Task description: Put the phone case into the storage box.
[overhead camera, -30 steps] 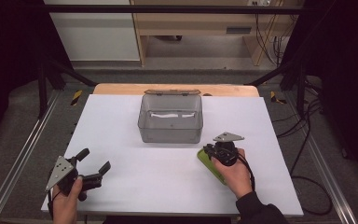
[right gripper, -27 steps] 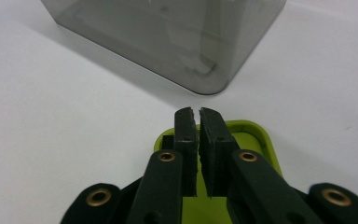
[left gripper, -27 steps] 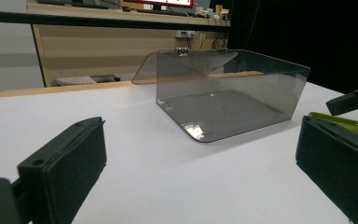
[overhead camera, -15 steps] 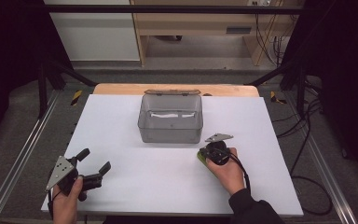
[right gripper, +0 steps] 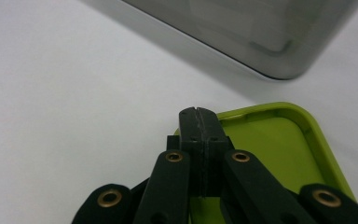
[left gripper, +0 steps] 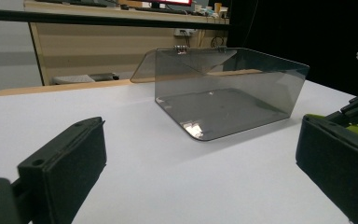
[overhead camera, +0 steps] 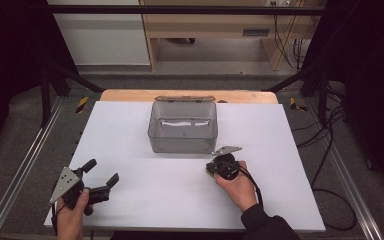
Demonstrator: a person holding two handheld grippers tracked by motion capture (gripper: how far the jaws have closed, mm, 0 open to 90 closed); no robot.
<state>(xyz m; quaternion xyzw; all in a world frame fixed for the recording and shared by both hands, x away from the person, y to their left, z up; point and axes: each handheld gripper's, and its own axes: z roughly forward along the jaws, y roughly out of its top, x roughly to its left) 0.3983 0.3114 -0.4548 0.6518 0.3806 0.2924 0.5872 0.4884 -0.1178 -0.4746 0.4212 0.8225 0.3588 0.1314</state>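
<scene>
While the right claw is clenched with its pads pressed flat together, the green lid lies flat on the white surface directly beneath it, rim up. In the right gripper view the tips sit at the lid's near edge; whether they pinch that rim or merely rest over it I cannot tell. Seen from above, the lid peeks out at the left of that claw, just off the front right corner of the box. That clear grey box stands at mid surface, with nothing in it that I can make out. Well apart, at the near left corner, the left claw is released, gripping nothing.
</scene>
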